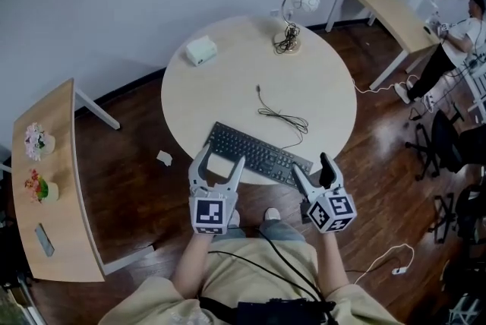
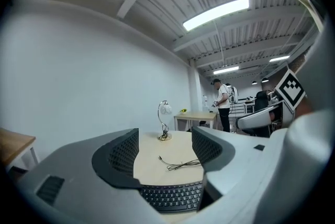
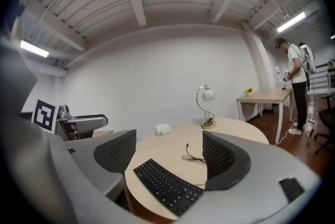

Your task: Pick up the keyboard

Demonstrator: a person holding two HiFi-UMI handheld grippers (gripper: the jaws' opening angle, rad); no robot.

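Note:
A black keyboard (image 1: 258, 153) lies flat near the front edge of the round light-wood table (image 1: 228, 80), its loose black cable (image 1: 282, 117) trailing toward the middle. My left gripper (image 1: 218, 161) is open over the keyboard's left end, its fingertips at the table edge. My right gripper (image 1: 313, 169) is open at the keyboard's right end, just off the table edge. The left gripper view shows the keyboard (image 2: 172, 197) low between the open jaws. In the right gripper view the keyboard (image 3: 166, 186) lies between the spread jaws. Neither gripper holds anything.
A desk lamp (image 1: 296, 12) and a small white box (image 1: 201, 50) stand at the table's far side. A side desk (image 1: 53, 187) with flower pots is at the left, another desk (image 1: 391, 12) at the back right. A person (image 1: 456, 42) sits at the far right among cables.

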